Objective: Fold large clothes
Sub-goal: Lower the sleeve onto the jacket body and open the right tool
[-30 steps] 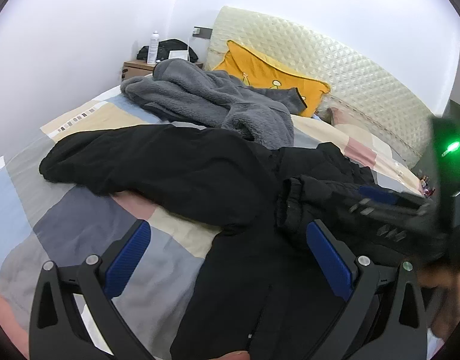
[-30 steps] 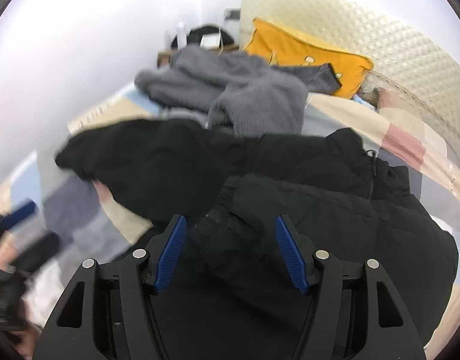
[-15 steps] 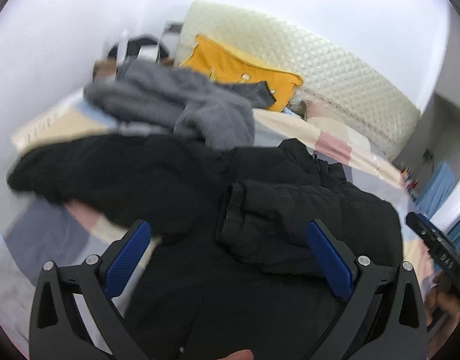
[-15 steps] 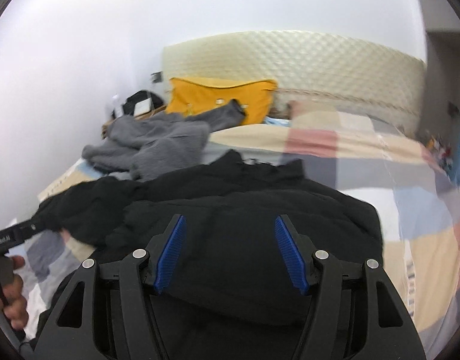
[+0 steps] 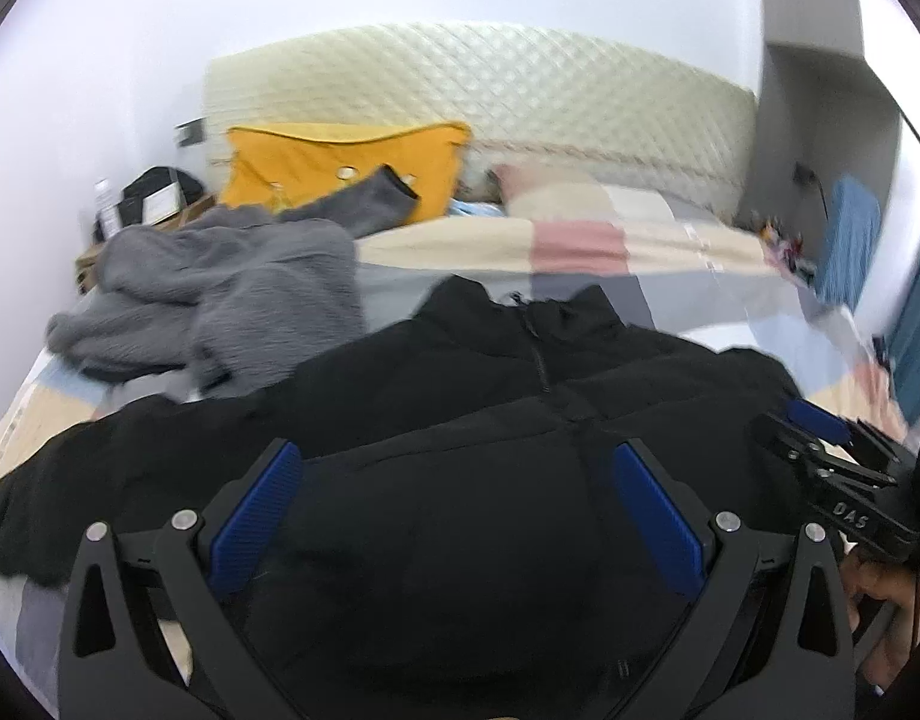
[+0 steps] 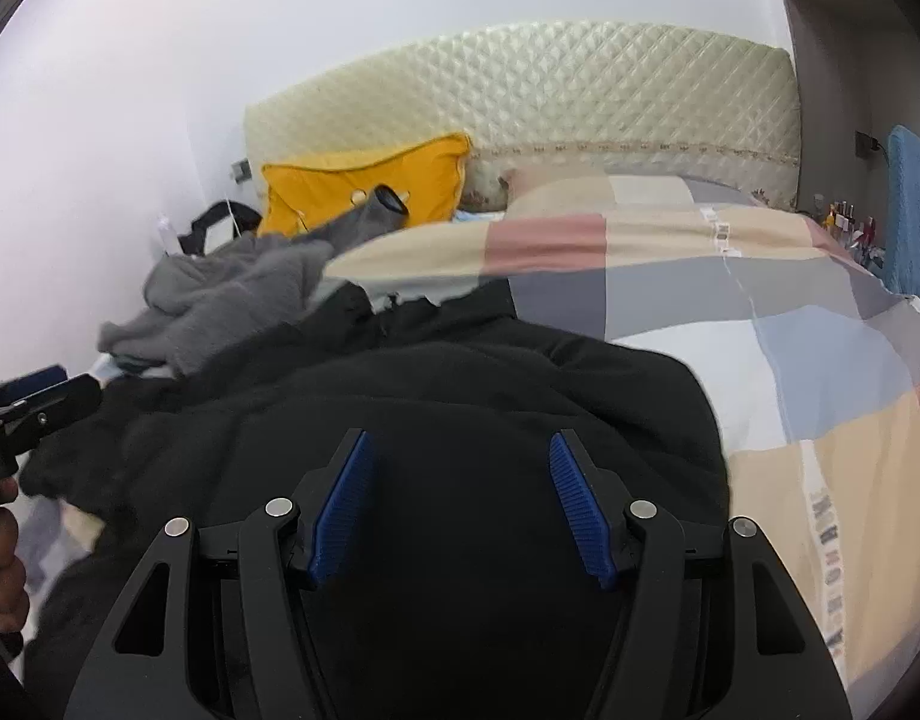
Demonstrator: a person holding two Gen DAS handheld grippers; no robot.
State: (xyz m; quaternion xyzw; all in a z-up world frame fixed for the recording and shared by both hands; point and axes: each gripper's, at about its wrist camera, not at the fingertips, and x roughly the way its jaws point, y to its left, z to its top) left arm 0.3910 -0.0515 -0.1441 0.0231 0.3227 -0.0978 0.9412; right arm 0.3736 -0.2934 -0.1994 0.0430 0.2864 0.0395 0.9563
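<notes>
A black puffer jacket lies spread on the bed, collar toward the headboard, its left sleeve stretched out to the left. It also fills the near part of the right wrist view. My left gripper is open and empty above the jacket's middle. My right gripper is open and empty above the jacket's right half. The right gripper also shows at the right edge of the left wrist view. The left gripper also shows at the left edge of the right wrist view.
A grey fleece garment lies in a heap at the far left of the bed. A yellow pillow leans on the quilted headboard. The checked bedspread extends to the right. A nightstand with a bottle stands far left.
Both grippers have swung to the right and now face the headboard over the jacket's body. The right sleeve now lies folded across the jacket, released from the right gripper.
</notes>
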